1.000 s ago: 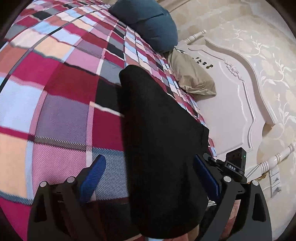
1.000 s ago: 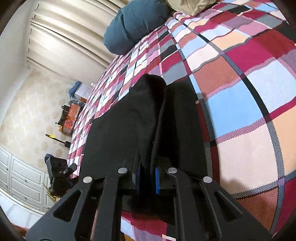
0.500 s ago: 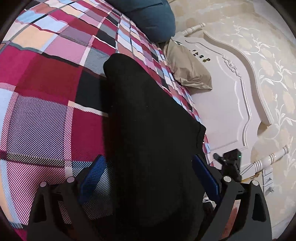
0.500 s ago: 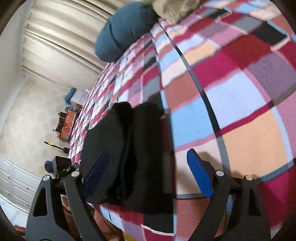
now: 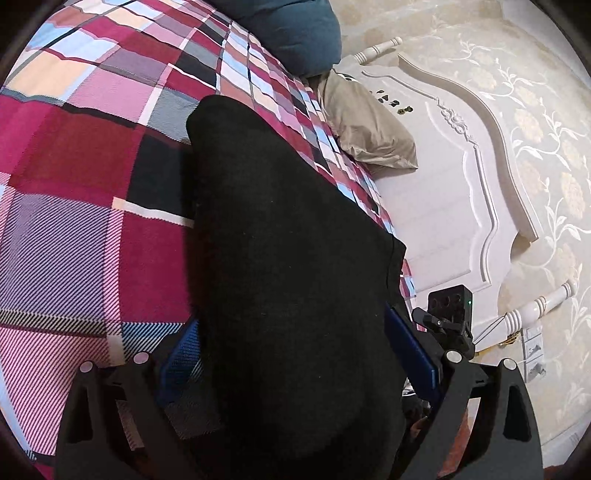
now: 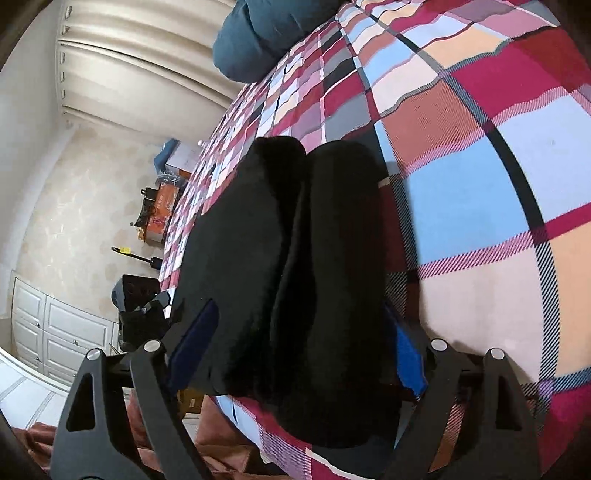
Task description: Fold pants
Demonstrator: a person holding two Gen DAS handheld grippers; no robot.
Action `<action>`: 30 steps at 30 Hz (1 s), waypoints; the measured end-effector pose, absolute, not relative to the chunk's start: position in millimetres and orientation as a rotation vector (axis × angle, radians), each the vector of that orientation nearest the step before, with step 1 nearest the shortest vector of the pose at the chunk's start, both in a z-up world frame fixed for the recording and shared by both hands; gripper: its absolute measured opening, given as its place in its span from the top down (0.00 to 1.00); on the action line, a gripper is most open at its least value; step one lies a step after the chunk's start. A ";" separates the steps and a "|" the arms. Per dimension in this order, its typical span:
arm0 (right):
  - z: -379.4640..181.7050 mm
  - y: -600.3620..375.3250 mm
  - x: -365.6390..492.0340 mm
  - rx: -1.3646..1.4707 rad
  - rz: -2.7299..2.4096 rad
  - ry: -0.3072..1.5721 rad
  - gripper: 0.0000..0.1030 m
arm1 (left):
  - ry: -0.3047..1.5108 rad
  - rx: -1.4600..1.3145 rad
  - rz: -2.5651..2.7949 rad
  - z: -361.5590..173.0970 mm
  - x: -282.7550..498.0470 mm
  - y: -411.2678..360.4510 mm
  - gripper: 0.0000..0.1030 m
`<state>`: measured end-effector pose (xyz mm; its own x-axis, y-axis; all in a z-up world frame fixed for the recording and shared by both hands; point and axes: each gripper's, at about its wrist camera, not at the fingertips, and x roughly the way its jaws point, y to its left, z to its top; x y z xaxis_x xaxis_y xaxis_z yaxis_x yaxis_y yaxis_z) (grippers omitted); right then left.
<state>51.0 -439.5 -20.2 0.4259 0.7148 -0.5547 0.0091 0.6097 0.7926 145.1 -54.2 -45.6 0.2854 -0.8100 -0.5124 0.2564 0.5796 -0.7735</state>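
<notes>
The black pants (image 5: pixel 280 266) lie folded into a long bundle on the plaid bedspread (image 5: pixel 74 192), near the bed's edge. In the right wrist view the pants (image 6: pixel 295 266) show two stacked layers with rounded far ends. My left gripper (image 5: pixel 295 354) is open, its blue pads on either side of the near end of the pants. My right gripper (image 6: pixel 295 350) is open too, straddling the other end. The near ends of the pants hide between the fingers.
A dark blue pillow (image 5: pixel 291 33) and a beige pillow (image 5: pixel 365 125) lie by the white headboard (image 5: pixel 461 192). Curtains (image 6: pixel 122 62), white cabinets (image 6: pixel 55 332) and floor clutter (image 6: pixel 159 210) lie beyond the bed edge.
My right gripper has opened and let go of the pants, then moved in closer over them. My left gripper stayed open and moved nearer to the pants.
</notes>
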 end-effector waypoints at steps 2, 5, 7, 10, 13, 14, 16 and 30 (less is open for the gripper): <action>-21.3 -437.6 51.1 0.799 0.499 1.066 0.30 | 1.047 -0.618 -0.776 -45.5 143.8 -55.9 0.09; -24.9 -437.8 52.9 0.785 0.495 1.082 0.43 | 1.048 -0.604 -0.769 -45.2 141.3 -58.5 0.09; -27.0 -439.2 53.1 0.795 0.494 1.082 0.47 | 1.044 -0.590 -0.766 -45.6 139.9 -60.0 0.09; -29.4 -437.9 56.2 0.803 0.499 1.081 0.50 | 1.042 -0.577 -0.770 -45.8 139.1 -61.2 0.09; -28.5 -436.5 56.4 0.799 0.496 1.075 0.52 | 1.051 -0.583 -0.788 -47.6 139.6 -59.4 0.10; -27.5 -434.4 56.4 0.789 0.498 1.071 0.53 | 1.054 -0.579 -0.787 -48.2 140.4 -58.8 0.14; -27.3 -432.4 56.0 0.783 0.502 1.067 0.55 | 1.077 -0.540 -0.737 -50.8 142.2 -59.8 0.40; -27.7 -424.4 58.8 0.787 0.490 1.046 0.59 | 1.040 -0.423 -0.671 -41.1 135.5 -65.0 0.54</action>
